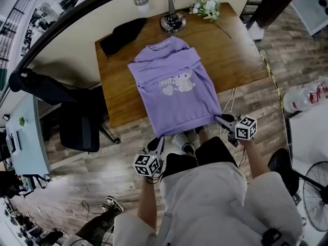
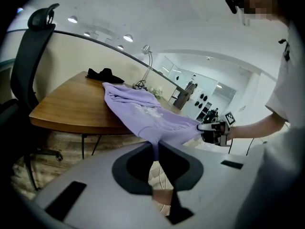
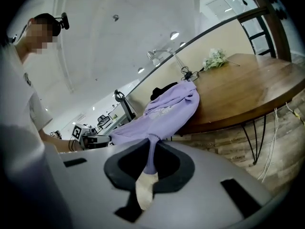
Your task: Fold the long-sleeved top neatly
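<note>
Looking down, I see the purple long-sleeved top (image 1: 174, 86) lying front up on the wooden tabletop (image 1: 236, 55), neckline at the far side just in front of a desk lamp (image 1: 169, 17); its lower part reaches past the near edge and hangs in the air towards me; the hem band runs stretched between my two grippers. Across the chest sits a white print (image 1: 177, 82) of cartoon figures with a line of lettering above them; I cannot read the lettering, it is too small. My left claw (image 1: 160, 140) is pinched together on the left hem corner, a fold of purple cloth squeezed between its jaws; my right claw (image 1: 219, 119) is clamped likewise on the right hem corner. A black cloth (image 1: 123, 35) lies at the far left corner; a flower sprig (image 1: 205, 6) lies at the far right.
</note>
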### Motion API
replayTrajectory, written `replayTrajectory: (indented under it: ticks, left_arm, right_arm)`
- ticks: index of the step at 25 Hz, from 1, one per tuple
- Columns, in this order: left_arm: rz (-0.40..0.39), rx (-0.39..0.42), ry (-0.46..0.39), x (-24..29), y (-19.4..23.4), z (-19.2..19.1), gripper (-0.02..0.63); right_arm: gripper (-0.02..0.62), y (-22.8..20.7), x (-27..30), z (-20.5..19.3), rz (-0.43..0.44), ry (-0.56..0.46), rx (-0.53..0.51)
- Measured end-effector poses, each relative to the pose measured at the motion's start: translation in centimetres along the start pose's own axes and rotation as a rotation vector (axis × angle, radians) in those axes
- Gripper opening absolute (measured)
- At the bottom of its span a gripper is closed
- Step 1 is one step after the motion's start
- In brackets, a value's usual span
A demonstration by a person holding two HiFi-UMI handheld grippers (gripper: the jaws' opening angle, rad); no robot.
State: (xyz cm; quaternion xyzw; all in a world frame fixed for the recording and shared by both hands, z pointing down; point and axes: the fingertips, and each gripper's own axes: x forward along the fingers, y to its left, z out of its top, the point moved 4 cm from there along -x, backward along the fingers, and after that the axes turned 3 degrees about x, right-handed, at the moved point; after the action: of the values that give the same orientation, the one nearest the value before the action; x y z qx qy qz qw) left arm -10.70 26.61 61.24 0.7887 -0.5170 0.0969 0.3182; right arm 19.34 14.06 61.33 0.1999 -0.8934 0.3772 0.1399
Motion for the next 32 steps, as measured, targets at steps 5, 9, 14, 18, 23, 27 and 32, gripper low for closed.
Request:
replayTrajectory:
  ticks: [5, 9, 14, 18, 23, 27, 32]
  left_arm:
    - [0.016, 0.038, -0.022, -1.7, -0.7, 2.0, 0.046]
    - [0.025, 0.099, -0.068, -1.6, 0.4, 6.1, 0.046]
    - [0.06, 0.134, -0.113, 0.2, 2.6, 11.3, 0.046]
    - [0.083, 0.128, -0.134, 2.2, 5.4, 15.2, 0.046]
    - [0.112, 0.135, -0.123, 5.4, 8.6, 19.5, 0.046]
    - [0.121, 0.123, -0.107, 8.1, 10.9, 22.1, 0.046]
    - [0.139, 0.095, -0.09, 11.7, 14.2, 25.0, 0.046]
  right_arm:
    - [0.03, 2.2, -0.9, 1.9, 0.023, -0.009, -0.047]
    - [0.03, 3.2, -0.2, 6.0, 0.05, -0.051, -0.117]
    - [0.031, 2.6, 2.4, 11.7, 0.056, -0.111, -0.15]
    - [0.032, 1.0, 5.8, 16.3, 0.043, -0.177, -0.075]
    - [0.034, -1.6, 9.2, 21.0, 0.042, -0.162, -0.03]
    - [0.036, -4.0, 11.6, 24.0, 0.045, -0.132, -0.006]
    - [0.036, -7.5, 14.9, 27.4, 0.06, -0.1, 0.025]
